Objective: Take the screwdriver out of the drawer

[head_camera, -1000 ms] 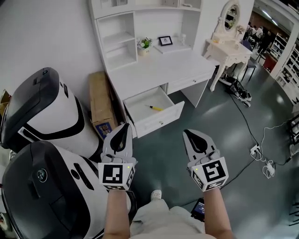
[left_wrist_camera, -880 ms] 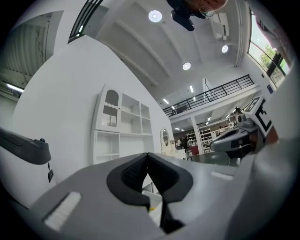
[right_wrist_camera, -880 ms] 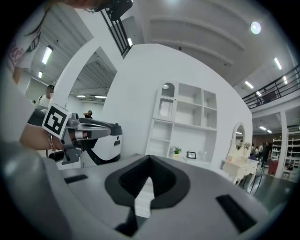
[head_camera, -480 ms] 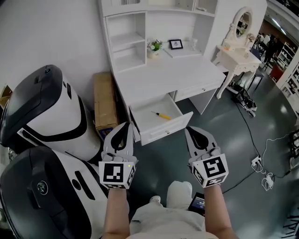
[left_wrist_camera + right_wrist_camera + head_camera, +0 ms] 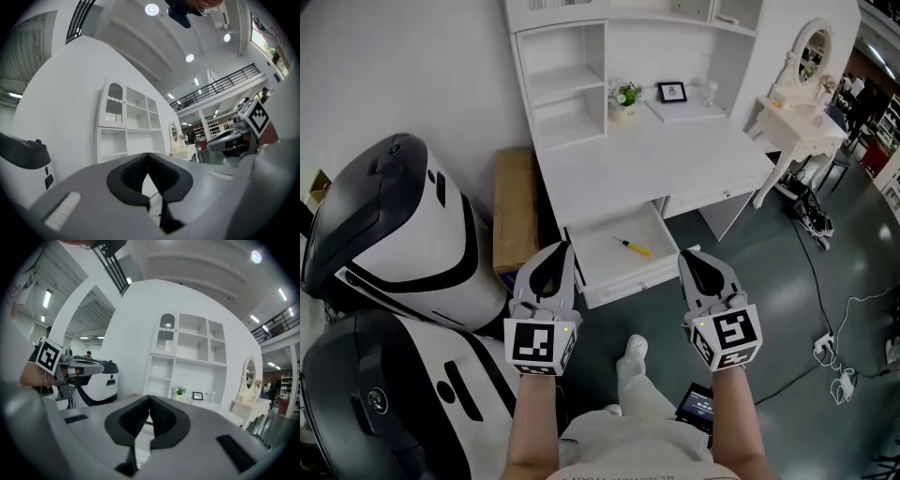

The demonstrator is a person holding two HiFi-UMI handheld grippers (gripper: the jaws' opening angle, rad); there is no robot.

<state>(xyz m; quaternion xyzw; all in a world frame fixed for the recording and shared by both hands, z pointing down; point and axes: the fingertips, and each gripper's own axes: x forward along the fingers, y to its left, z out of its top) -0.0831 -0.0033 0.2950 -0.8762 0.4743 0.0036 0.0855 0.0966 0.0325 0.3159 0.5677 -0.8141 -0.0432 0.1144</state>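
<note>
The screwdriver (image 5: pixel 635 247) is lying flat on the floor of the open drawer (image 5: pixel 602 253), slanting across its middle, with nothing else showing beside it. The drawer is hanging out from under the white tabletop (image 5: pixel 656 164).

Several things could be going wrong from here. Both pairs of jaws are sitting together, so a reach made without parting them first would only be nudging the tool along the drawer floor. The tool is slim and lying low, so jaws coming in level would likely be catching on the drawer's front panel rather than clearing it. A pinch on the thin shaft could be letting it roll or tip out. It is showing too small in the head view to be sure, but the yellow part looks like the handle, and that would be the safer place to grip.

The left gripper (image 5: pixel 554 251) is hovering just beside the drawer's near left corner, its jaws closed tip to tip and holding nothing. The right gripper (image 5: pixel 688 259) is hovering just off the drawer's right front corner, its jaws likewise pressed together and empty. Neither is touching the drawer or the tool.
</note>
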